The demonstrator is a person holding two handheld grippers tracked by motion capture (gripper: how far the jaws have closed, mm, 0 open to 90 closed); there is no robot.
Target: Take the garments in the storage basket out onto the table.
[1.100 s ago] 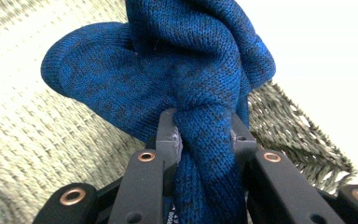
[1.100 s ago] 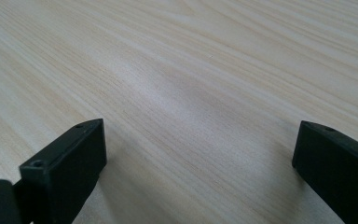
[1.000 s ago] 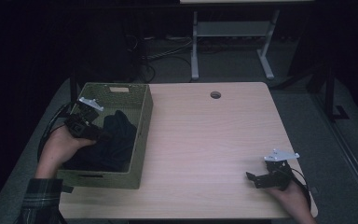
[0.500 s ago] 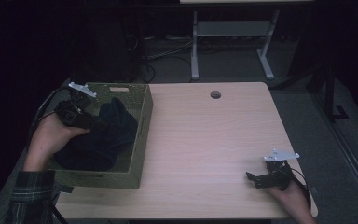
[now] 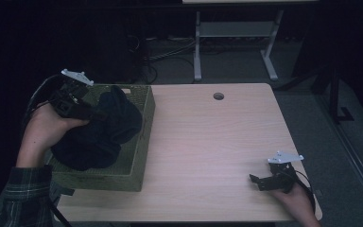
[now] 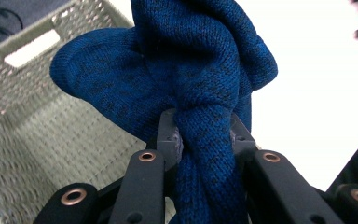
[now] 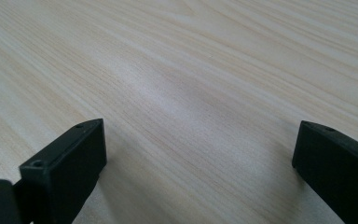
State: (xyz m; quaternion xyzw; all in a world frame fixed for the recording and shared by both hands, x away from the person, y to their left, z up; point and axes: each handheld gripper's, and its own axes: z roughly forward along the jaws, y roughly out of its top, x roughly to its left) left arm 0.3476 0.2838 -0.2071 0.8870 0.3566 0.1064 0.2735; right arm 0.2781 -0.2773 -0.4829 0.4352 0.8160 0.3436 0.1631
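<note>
A dark blue knitted garment (image 5: pixel 104 130) hangs partly out of a green woven basket (image 5: pixel 142 137) at the table's left. My left gripper (image 5: pixel 92 113) is shut on a bunched fold of it above the basket. In the left gripper view the blue knit (image 6: pixel 200 88) is pinched between the two jaws, with the basket's mesh wall (image 6: pixel 23 93) behind. My right gripper (image 5: pixel 256 182) rests near the table's front right corner. Its jaws stand wide apart over bare wood (image 7: pixel 191 93) with nothing between them.
The wooden table (image 5: pixel 208 142) has a round cable hole (image 5: pixel 218 96) near its far edge. A white desk frame (image 5: pixel 231 42) and cables lie on the dark floor behind. A person's left sleeve (image 5: pixel 19 198) enters at the bottom left.
My left gripper has risen with the garment, pulling more of the blue knit up out of the basket. The right gripper has stayed still.
</note>
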